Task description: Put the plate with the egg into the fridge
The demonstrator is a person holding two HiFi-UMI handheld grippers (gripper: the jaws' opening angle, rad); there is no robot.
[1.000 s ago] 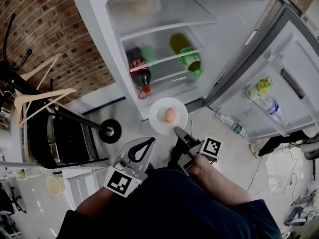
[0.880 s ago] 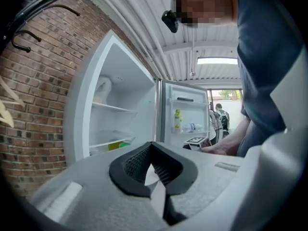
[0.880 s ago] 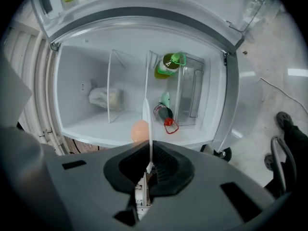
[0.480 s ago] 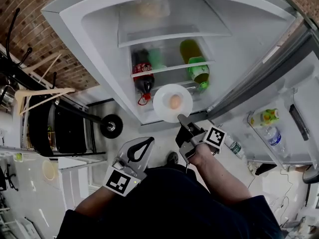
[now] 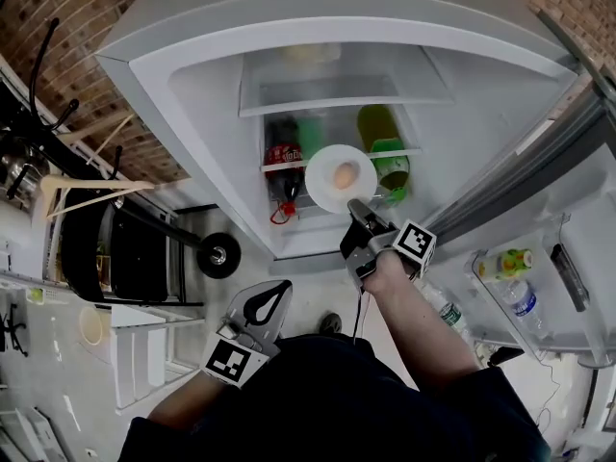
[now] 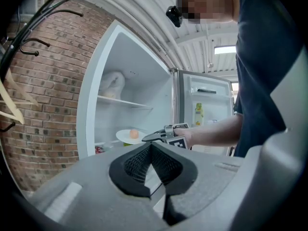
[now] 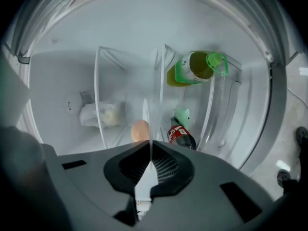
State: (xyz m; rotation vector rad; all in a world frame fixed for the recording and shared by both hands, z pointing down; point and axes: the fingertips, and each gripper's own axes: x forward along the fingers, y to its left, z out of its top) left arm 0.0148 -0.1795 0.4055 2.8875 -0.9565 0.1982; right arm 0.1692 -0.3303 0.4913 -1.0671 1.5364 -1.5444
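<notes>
Right gripper (image 5: 352, 208), clamped on round white plate (image 5: 322, 187) with tan egg (image 5: 344, 175), is nearer open white fridge (image 5: 202, 104) shelves than before; left gripper (image 5: 280, 288) closed, empty.

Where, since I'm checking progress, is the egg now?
Head view, centre: the egg lies on the plate in the right gripper, left of the green bottle.

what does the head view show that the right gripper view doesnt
Only the head view: the left gripper, shut and empty, the wooden hanger, the brick wall and the open fridge door. Only the right gripper view: the plate edge-on, its rim clamped in the right gripper. Both: the plate, the egg, the cola bottle and the green bottle.
</notes>
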